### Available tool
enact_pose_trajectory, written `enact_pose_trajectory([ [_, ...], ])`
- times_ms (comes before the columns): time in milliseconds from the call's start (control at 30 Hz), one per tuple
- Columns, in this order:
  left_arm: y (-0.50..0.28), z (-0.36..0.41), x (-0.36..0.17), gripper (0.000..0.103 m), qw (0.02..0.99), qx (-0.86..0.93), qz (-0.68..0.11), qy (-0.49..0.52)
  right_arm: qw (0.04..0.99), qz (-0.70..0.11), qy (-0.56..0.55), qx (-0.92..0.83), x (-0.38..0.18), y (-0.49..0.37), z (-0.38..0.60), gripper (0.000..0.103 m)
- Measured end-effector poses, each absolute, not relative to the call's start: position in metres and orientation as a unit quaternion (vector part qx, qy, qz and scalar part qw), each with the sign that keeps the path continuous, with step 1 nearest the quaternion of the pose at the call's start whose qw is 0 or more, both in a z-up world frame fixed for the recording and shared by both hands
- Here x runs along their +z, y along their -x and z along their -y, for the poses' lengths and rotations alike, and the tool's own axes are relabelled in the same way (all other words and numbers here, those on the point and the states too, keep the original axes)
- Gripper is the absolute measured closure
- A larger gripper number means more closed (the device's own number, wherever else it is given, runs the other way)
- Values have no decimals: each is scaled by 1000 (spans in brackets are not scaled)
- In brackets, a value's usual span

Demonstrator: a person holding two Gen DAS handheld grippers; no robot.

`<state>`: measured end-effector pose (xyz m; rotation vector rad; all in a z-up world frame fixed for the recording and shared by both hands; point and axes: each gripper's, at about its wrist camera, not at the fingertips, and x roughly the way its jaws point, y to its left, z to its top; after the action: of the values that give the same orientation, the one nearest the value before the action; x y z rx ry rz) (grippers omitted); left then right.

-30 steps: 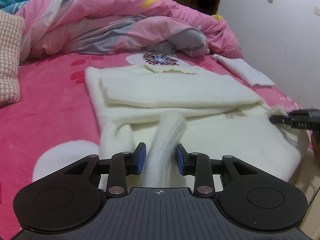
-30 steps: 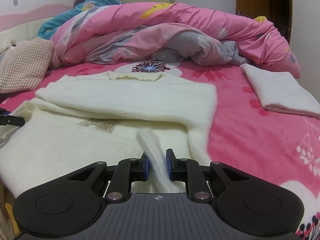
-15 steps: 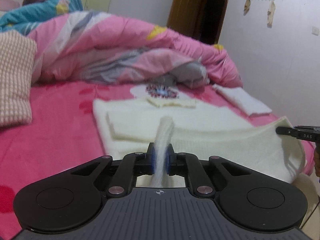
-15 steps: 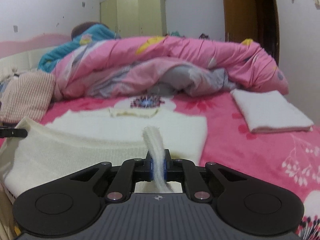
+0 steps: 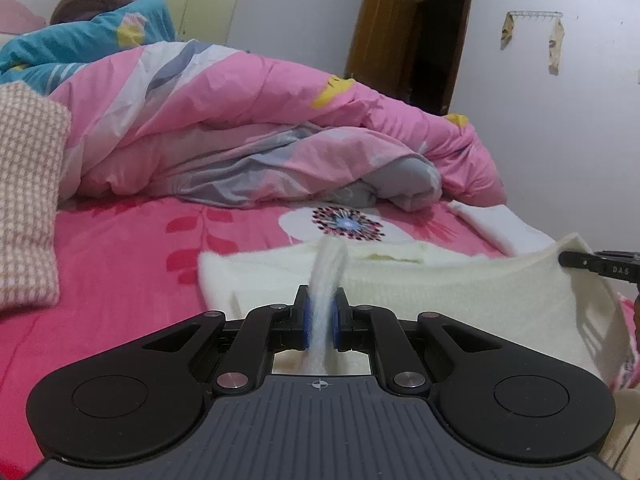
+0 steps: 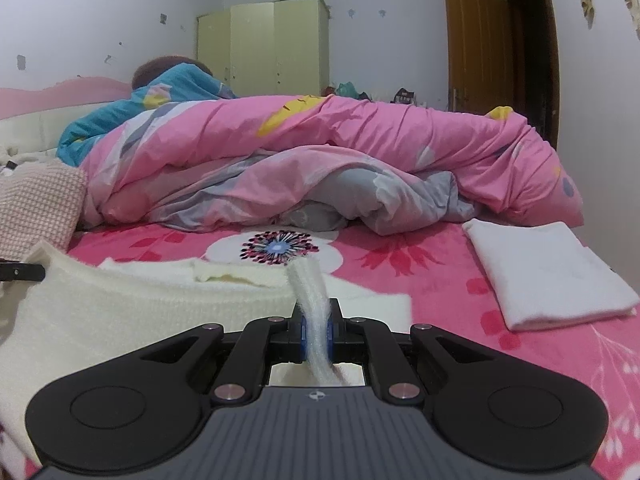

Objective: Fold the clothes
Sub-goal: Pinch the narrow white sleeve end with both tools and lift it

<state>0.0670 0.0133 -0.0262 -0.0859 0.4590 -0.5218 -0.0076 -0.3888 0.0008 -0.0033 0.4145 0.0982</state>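
Note:
A cream fuzzy sweater (image 5: 448,300) lies on the pink bed, its sleeves folded in and its collar (image 5: 384,254) at the far end. Its near hem is raised off the bed. My left gripper (image 5: 321,316) is shut on the hem's left corner, a pinched fold standing up between the blue pads. In the right wrist view the same sweater (image 6: 120,320) stretches away to the left, and my right gripper (image 6: 316,336) is shut on the hem's right corner. Each view shows the other gripper's black tip at its edge, touching the lifted hem.
A pink flowered bedsheet (image 6: 420,276) covers the bed. A bunched pink and grey duvet (image 6: 320,160) lies behind the sweater. A folded white cloth (image 6: 548,272) rests at the right, a checked pillow (image 5: 28,200) at the left. A wardrobe (image 6: 264,48) and a brown door (image 6: 480,40) stand behind.
Both grippers closed on the sweater's near hem, then rose with it. The hem now hangs lifted between them, and both views tilted up toward the far wall.

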Motion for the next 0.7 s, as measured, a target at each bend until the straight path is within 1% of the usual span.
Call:
enact_pose_trajectory([
  [333,-129,-4,-40,94,938,-242,-245,39,973,-226,-5,40,-17,-64,399,95],
  [700,-194,-2,-48,94,934,-227,-271,57,971,-234,10,44,-23,-138,400,95],
])
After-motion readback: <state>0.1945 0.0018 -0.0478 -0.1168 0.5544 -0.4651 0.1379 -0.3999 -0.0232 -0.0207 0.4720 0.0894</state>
